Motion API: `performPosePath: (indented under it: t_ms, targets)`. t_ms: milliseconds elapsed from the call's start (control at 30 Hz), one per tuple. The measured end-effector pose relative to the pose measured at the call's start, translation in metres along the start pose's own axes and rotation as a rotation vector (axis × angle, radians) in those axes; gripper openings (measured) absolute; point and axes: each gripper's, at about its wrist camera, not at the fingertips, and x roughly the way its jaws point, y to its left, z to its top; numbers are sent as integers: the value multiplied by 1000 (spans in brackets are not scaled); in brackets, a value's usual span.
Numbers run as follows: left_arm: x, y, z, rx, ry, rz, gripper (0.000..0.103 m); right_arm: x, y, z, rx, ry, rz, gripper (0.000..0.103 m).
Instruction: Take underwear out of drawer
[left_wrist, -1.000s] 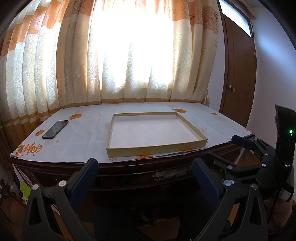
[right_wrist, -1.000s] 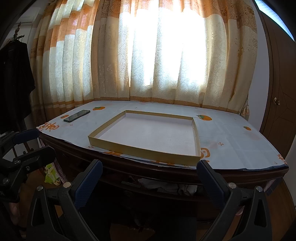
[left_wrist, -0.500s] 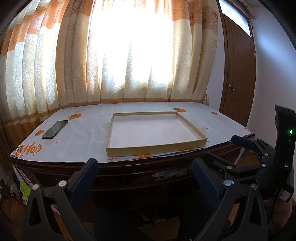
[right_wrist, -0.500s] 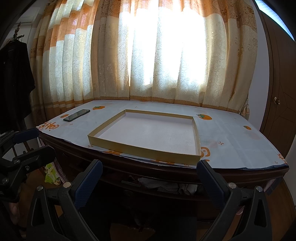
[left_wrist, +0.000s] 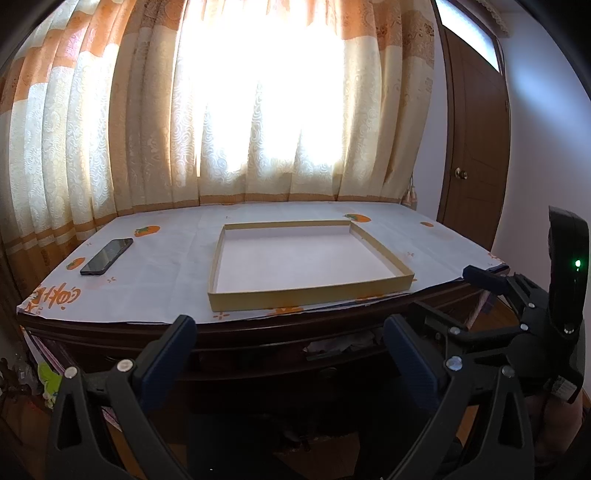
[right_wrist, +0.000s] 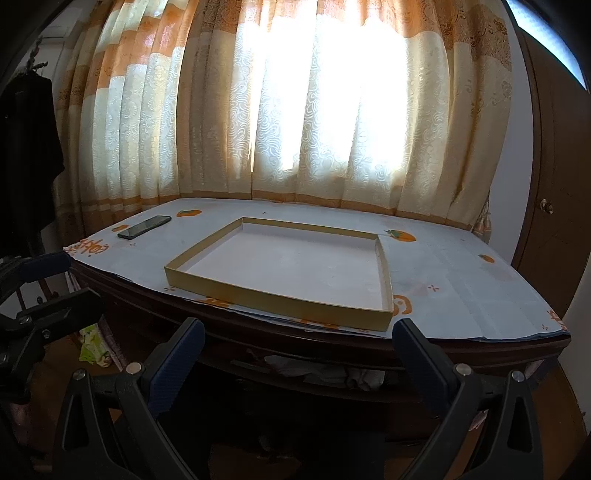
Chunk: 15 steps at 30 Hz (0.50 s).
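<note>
Right wrist view first: the drawer (right_wrist: 317, 363) under the desk edge sits slightly pulled out, and pale crumpled underwear (right_wrist: 325, 371) shows in its gap, right between my spread fingers. My right gripper (right_wrist: 297, 354) hangs in front of that gap, jaws released wide, holding nothing and touching nothing. From the left wrist view the same drawer (left_wrist: 332, 345) and the light fabric (left_wrist: 341, 341) lie to the right of centre, close to my right-hand fingertip (left_wrist: 400, 338). My left gripper (left_wrist: 288, 349) is also spread wide and empty, low before the dark desk front. The right gripper (left_wrist: 491, 295) shows at the right edge there, a green light glowing on its body. In the right wrist view the left gripper (right_wrist: 55, 284) sits at the left edge. Up on the desk, a white tablecloth (right_wrist: 461, 295) with orange prints covers the top, a shallow cardboard tray (right_wrist: 280, 297) rests near the front edge, and a dark phone (right_wrist: 144, 227) lies at the far left. Behind, cream and orange curtains (right_wrist: 295, 110) glow with daylight; a brown door (left_wrist: 476, 166) stands at the right.
</note>
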Motion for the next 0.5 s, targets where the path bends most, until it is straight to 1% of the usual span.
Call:
performPosePath:
  t_ms: [233, 400, 500]
  targets:
    - [10, 0, -5, -1, 18, 3, 103, 11, -9, -3, 22, -11, 47, 102]
    - [22, -1, -10, -2, 43, 8, 103, 28, -11, -9, 11, -18, 63, 102]
    - [29, 0, -14, -7, 58, 10, 103, 40, -11, -13, 1, -28, 93, 102]
